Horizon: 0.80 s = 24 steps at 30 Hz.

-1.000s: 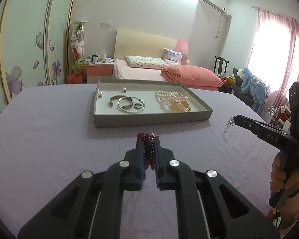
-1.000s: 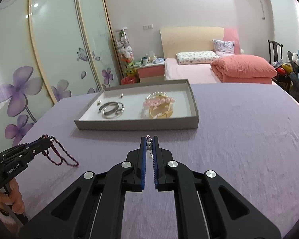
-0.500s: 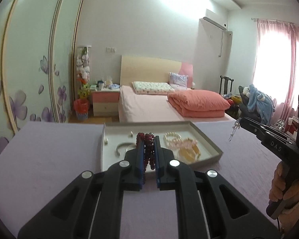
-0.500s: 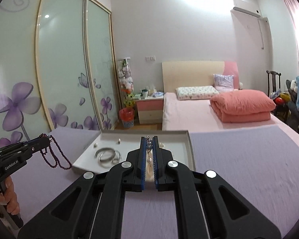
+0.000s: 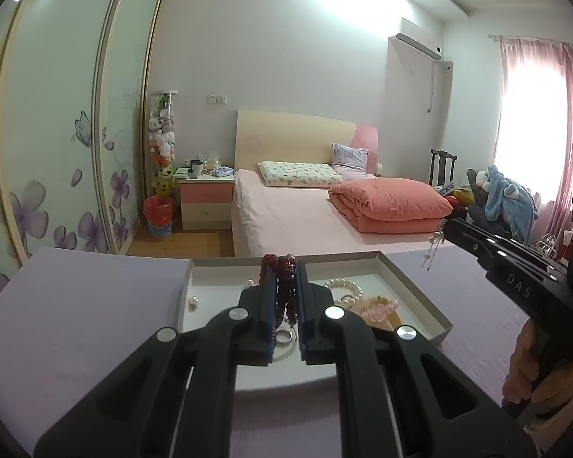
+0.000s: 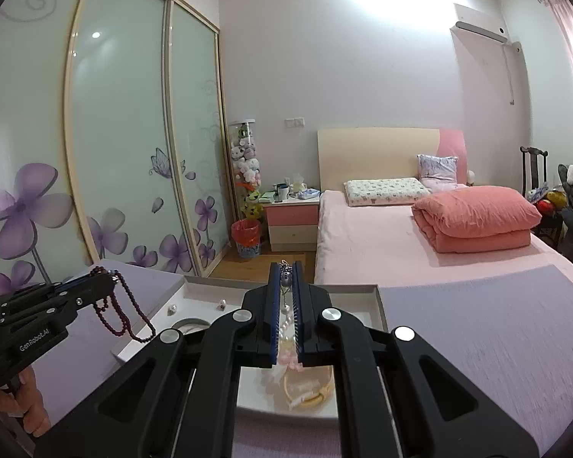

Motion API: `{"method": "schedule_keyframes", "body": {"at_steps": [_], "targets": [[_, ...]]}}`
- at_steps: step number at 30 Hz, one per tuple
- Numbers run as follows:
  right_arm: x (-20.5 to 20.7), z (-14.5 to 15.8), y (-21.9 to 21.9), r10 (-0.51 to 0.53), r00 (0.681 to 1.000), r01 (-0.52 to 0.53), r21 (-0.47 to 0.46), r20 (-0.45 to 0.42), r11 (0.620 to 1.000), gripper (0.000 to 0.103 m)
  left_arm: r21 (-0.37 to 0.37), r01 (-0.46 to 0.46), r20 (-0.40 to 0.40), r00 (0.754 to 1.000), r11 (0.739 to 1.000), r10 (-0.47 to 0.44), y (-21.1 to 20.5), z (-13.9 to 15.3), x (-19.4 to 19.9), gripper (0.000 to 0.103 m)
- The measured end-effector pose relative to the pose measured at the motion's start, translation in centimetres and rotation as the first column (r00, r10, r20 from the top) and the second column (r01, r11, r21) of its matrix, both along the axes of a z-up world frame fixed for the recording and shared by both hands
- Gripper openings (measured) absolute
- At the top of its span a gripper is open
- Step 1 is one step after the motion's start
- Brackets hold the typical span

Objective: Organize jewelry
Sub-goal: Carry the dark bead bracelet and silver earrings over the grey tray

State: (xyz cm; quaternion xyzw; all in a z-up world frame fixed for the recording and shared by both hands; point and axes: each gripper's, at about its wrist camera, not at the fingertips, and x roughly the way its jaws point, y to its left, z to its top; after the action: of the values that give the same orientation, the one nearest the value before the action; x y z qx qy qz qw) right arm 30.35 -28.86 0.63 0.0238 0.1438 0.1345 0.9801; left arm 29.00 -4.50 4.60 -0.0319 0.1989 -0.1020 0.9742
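My left gripper (image 5: pixel 286 267) clamps the dark-red bead strand (image 5: pixel 284 290), my right gripper (image 6: pixel 286 267) the silver pearl-drop earring (image 6: pixel 285 286); shallow grey cardboard tray (image 5: pixel 412 286) lies directly below both.

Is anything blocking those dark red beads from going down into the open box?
Nothing visible does. The left hand-held gripper holds the dark red beads over the tray, which has no lid; only pearls and rings lie inside.
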Motion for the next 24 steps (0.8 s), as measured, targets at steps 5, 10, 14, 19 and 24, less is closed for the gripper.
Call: {"method": "schedule_keyframes", "body": {"at_steps": [5, 10, 14, 19, 24], "targets": [[1.6, 0.0, 0.2, 0.003, 1.0, -0.003, 0.019, 0.01, 1.0, 0.007, -0.012, 0.007, -0.01, 1.0, 1.0, -0.007, -0.6, -0.5, 1.7, 0.01], [3.2, -0.8, 0.1, 0.007, 1.0, -0.007, 0.049, -0.002, 0.999, 0.007, -0.025, -0.006, -0.016, 1.0, 1.0, 0.006, -0.7, -1.2, 3.6, 0.01], [4.5, -1.9, -0.1, 0.008, 1.0, -0.006, 0.067, -0.027, 0.998, 0.007, -0.045, -0.018, -0.031, 0.999, 0.999, 0.017, -0.4, -2.0, 4.9, 0.01], [5.8, -3.5, 0.2, 0.012, 0.997, -0.007, 0.064, -0.076, 0.998, 0.007, -0.037, -0.004, -0.07, 0.998, 0.999, 0.001, -0.6, -3.5, 6.1, 0.01], [6.0, -4.1, 1.1, 0.026, 0.996, -0.022, 0.04, -0.09, 0.999, 0.007, -0.045, 0.0, -0.081, 0.997, 0.999, -0.003, -0.3, -4.0, 6.4, 0.01]]}}
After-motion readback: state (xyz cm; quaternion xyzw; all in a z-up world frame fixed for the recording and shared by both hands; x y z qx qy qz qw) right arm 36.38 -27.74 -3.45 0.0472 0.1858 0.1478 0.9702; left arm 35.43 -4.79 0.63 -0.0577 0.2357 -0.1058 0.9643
